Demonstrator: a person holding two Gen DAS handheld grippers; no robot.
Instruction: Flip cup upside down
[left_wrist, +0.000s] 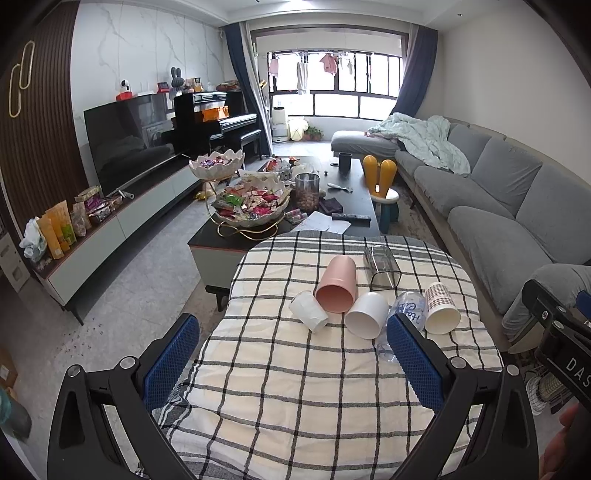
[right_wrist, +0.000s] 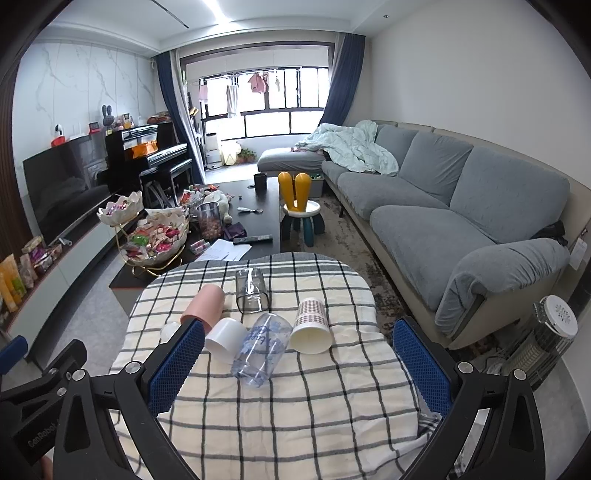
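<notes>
Because nothing had yet been picked, both the left claw (left_wrist: 291, 354) and the right claw (right_wrist: 299, 362) hung spread and empty over the counter (right_wrist: 295, 406), where six cups lay sideways, the pink cup (left_wrist: 337, 285) among them.

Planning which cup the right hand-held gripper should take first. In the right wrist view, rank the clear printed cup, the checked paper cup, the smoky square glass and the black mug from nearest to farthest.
From the right hand-held gripper:
1. Clear printed cup, lying just ahead, slightly left.
2. Checked paper cup, on its side, right of it.
3. Smoky square glass, toward the cloth's far edge.
4. Black mug, on the far coffee table.
</notes>
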